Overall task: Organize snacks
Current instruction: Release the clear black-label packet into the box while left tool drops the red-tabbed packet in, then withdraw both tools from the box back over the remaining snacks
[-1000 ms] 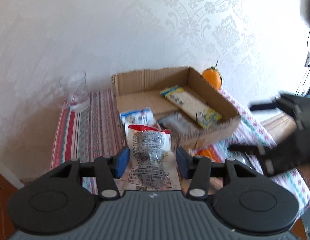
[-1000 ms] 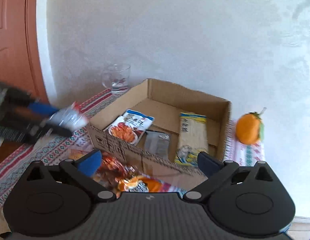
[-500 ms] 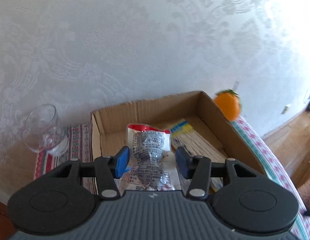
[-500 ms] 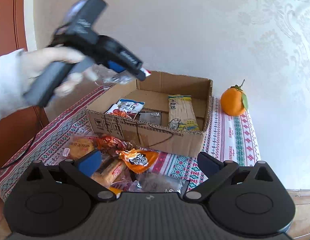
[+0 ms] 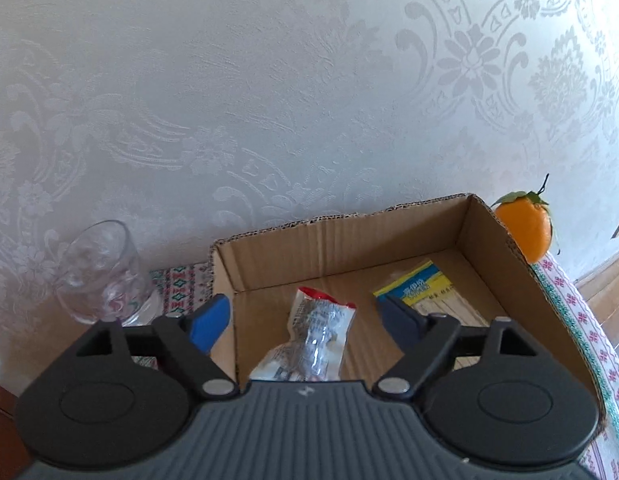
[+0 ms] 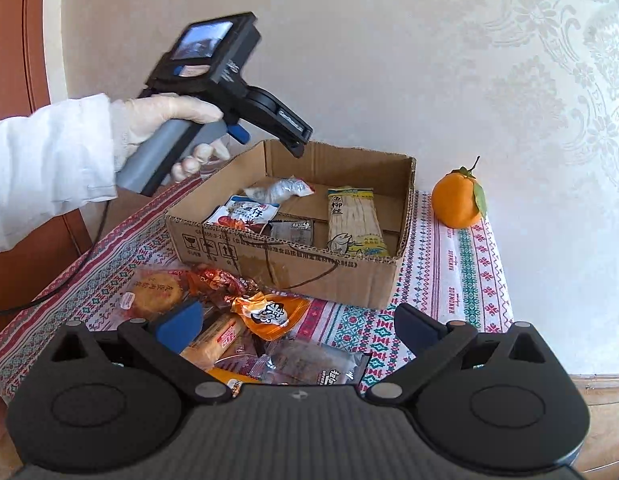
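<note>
Landmark: cardboard box (image 6: 293,258), open-topped, on the patterned tablecloth (image 6: 461,280) against the papered wall.
Left gripper (image 5: 305,320): poised above the box's left rear corner, tilted down into it; jaws opening and already spread wide, nothing pressed between the blue pads. Probably placed so the packet falls straight inside rather than over the rim.
Silver packet (image 5: 317,332): red-topped, between the spread fingers yet free of them in the left wrist view; in the right wrist view lying at the back of the box, part-propped on a neighbouring pack. Looks released.
Left hand (image 6: 165,128): gloved, white-sleeved, wrapped round the gripper's grey handle above the box's left side.
Right gripper (image 6: 297,326): fingers set wide apart, holding nothing, hanging over the loose pile in front of the box. Likely waiting there for the next pick.
Noodle pack (image 6: 355,220): flat along the box's right side; yellow and blue header, Chinese characters, a cartoon fish at the near end.
Blue-and-white pack (image 6: 245,214): box's left side, leaning; bold characters, not readable with certainty.
Box front: black handling symbols and a line of small Chinese print.
Unsorted snacks: orange packet (image 6: 271,314) with a white emblem, a round cake in clear wrap (image 6: 155,294), others under the right gripper.
Tablecloth edge right of the box: "HANDMADE" woven lengthwise.
Orange (image 6: 459,200): leafed, right of the box, well clear.
Glass mug (image 5: 103,276): left of the box, by the wall.
</note>
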Motion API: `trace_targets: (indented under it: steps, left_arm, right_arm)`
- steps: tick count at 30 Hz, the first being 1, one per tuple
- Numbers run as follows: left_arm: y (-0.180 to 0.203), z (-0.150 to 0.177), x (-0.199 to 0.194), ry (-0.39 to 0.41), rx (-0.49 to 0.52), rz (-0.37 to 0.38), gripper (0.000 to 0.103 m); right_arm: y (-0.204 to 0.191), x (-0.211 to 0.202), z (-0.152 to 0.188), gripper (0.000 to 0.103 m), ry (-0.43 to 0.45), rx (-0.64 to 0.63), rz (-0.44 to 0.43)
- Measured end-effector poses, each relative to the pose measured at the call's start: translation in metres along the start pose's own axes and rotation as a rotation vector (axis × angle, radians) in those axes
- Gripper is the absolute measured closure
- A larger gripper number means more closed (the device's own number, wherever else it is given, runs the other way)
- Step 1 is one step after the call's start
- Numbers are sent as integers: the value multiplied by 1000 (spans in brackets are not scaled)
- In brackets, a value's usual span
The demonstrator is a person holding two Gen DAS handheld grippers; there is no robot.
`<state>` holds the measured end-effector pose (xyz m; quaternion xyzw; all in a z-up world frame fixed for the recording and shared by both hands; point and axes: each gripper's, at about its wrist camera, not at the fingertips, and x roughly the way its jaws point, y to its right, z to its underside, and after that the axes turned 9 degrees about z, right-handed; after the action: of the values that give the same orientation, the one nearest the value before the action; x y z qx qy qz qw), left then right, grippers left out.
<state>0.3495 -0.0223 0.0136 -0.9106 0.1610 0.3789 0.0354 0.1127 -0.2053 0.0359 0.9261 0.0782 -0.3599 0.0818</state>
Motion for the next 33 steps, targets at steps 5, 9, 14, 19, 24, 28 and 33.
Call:
trace_targets:
  steps: [5, 9, 14, 19, 24, 28, 33]
  left_arm:
    - [0, 19, -36, 42, 11, 0, 10]
    - [2, 41, -61, 70, 24, -15, 9]
    - [0, 84, -92, 87, -7, -53, 8]
    - [-7, 129, -119, 96, -86, -74, 8]
    - [-7, 171, -132, 86, -140, -132, 8]
    - [-9, 196, -139, 66, -180, -113, 8]
    - [-10, 207, -143, 43, -198, -111, 8]
  right_arm:
    - [-5, 3, 2, 0, -7, -23, -1]
    - [-9, 4, 7, 0, -20, -40, -7]
    - [-14, 1, 17, 0, -35, -73, -12]
    - [-17, 1, 29, 0, -51, -95, -38]
    - [-23, 4, 39, 0, -84, -105, -60]
    - [-31, 8, 45, 0, -104, -105, -83]
    - [-39, 17, 46, 0, -120, -119, -158]
